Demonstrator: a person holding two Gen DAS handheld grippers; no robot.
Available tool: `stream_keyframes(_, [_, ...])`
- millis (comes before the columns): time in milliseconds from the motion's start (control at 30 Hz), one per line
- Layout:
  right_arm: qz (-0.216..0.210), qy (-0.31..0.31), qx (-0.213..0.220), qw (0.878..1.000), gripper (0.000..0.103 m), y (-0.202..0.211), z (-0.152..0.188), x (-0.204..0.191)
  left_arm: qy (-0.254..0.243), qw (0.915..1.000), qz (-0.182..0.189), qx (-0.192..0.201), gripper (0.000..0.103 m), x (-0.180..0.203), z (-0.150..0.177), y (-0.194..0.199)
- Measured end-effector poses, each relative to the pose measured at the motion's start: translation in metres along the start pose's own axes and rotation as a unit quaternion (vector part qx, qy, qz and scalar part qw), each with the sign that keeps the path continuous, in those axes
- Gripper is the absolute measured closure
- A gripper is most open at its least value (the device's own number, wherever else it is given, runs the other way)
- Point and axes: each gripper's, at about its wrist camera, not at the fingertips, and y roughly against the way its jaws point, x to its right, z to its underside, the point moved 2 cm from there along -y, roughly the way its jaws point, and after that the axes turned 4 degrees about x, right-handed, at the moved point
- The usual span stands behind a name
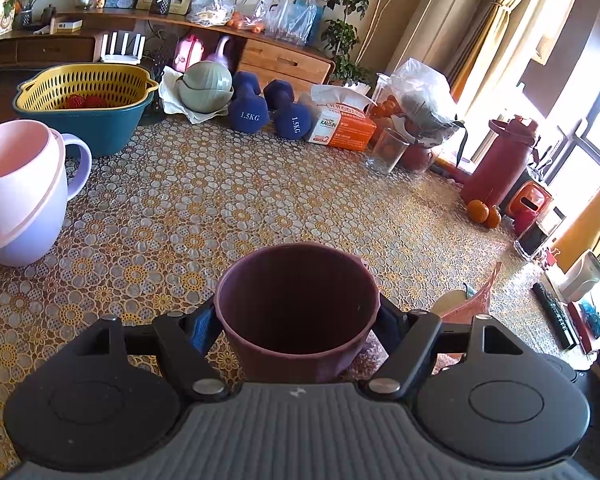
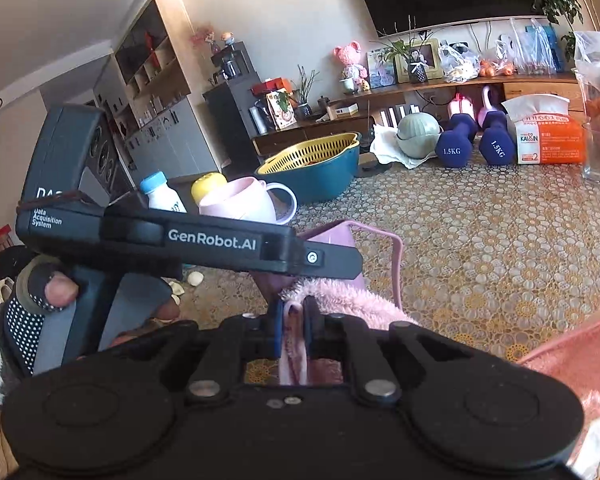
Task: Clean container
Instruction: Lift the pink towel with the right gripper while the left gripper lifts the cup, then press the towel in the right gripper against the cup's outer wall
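In the left wrist view a dark maroon cup (image 1: 298, 312) stands upright between my left gripper's fingers, and my left gripper (image 1: 298, 326) is shut on its sides. The cup's inside is dark and I see nothing in it. In the right wrist view my right gripper (image 2: 293, 322) is shut on a fluffy pink cloth (image 2: 340, 300), pinched between the blue pads (image 2: 278, 320). The left gripper's black body (image 2: 204, 240) crosses just ahead of it, held by a gloved hand (image 2: 52, 288), and hides most of the cup.
The patterned tablecloth (image 1: 228, 200) carries a lilac-and-pink jug (image 1: 20, 196), a yellow strainer in a teal basin (image 1: 88, 108), two blue dumbbells (image 1: 268, 114), a tissue box (image 1: 340, 128), a glass (image 1: 386, 152), a maroon flask (image 1: 498, 164) and oranges (image 1: 484, 212). Another pink cloth (image 2: 580, 364) lies at right.
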Motion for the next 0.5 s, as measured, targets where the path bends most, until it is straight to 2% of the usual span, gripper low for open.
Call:
stream_keyframes(333, [0.061, 0.001, -0.061, 0.996, 0.093, -0.013, 0.032, 0.017, -0.015, 0.9999, -0.002, -0.002, 0.027, 0.005, 0.001, 0.000])
stream_keyframes(500, [0.030, -0.002, -0.013, 0.999, 0.093, 0.007, 0.011, 0.002, -0.016, 0.9999, -0.003, -0.004, 0.027, 0.005, 0.001, 0.000])
